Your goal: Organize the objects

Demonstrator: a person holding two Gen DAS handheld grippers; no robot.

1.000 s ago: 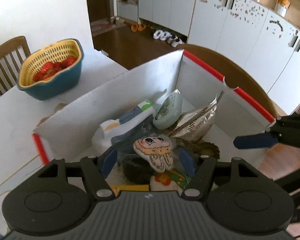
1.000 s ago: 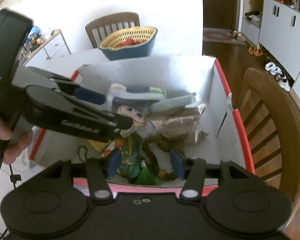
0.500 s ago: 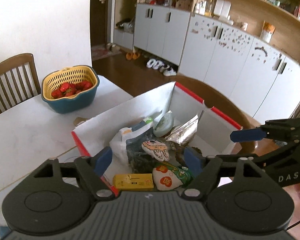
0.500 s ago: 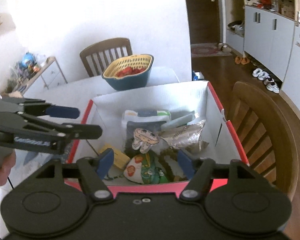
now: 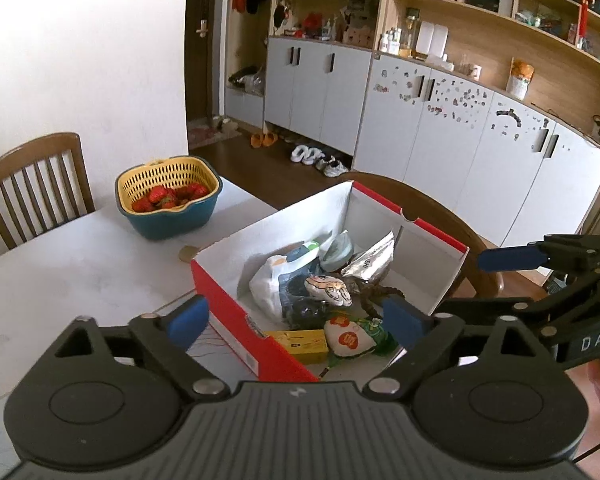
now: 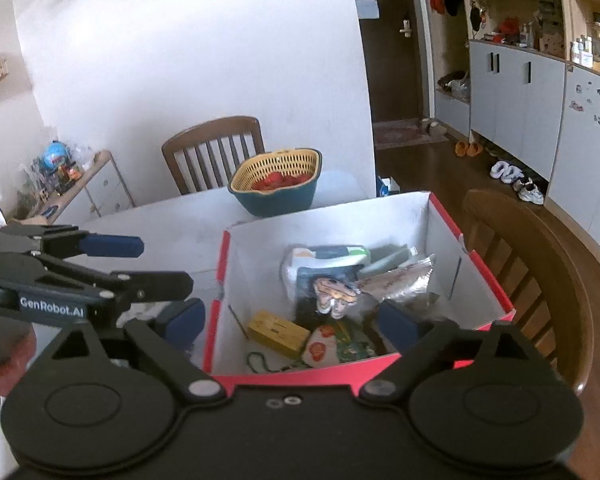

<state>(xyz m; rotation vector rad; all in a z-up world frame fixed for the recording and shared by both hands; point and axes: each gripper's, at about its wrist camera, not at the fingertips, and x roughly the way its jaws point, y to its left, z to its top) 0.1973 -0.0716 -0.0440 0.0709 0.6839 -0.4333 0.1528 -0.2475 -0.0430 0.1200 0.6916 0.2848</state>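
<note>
1. The red-and-white cardboard box (image 5: 236, 316) sits at the table's (image 5: 60, 280) near edge, at its right-hand corner beside the wooden chair back (image 6: 540, 264). The task's things lie heaped inside it: a white plastic bag (image 5: 272, 280), a flat cartoon-figure charm (image 5: 328, 289), a silver foil packet (image 5: 370, 260) and a yellow rectangular box (image 5: 300, 340).
2. The left gripper (image 5: 296, 322) has just been spreading its jaws; they stand wide, nothing between the blue pads.
3. The right gripper (image 6: 292, 320) has likewise just been opening and is empty.
4. The deciding relation: both claws hover above and short of the box, pointing down into it. The left one is over the box's near-left corner, nearest the yellow box, whose long axis runs along the box's front wall.
5. The blue-and-yellow basket of strawberries (image 5: 168, 200) stands well apart, toward the table's far edge.
</note>
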